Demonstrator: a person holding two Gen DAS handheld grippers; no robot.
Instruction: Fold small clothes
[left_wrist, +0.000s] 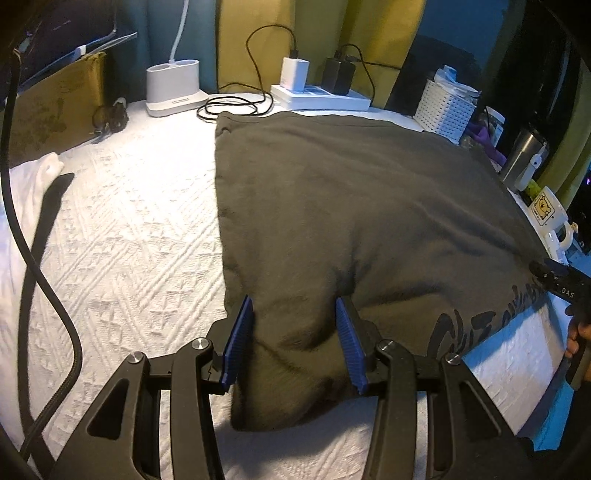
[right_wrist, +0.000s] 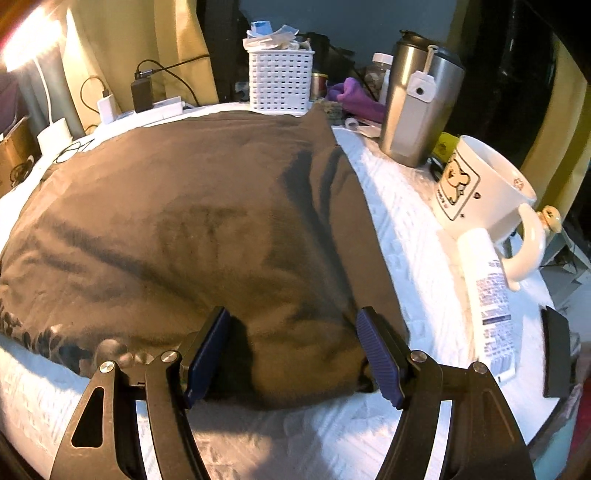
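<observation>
Dark grey cotton garment (left_wrist: 351, 206) is lying flat on the white textured bedspread (left_wrist: 129, 258). Left gripper (left_wrist: 295, 343) and right gripper (right_wrist: 291, 354) are both hovering released, blue pads straddling its near edge without pinching.

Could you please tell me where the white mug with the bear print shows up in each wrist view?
Left wrist view: the white mug with the bear print sits small at the far right edge, beyond the dark garment.
Right wrist view: the mug is large at the upper right.
Shared landmark: the steel tumbler stands just behind it.
</observation>
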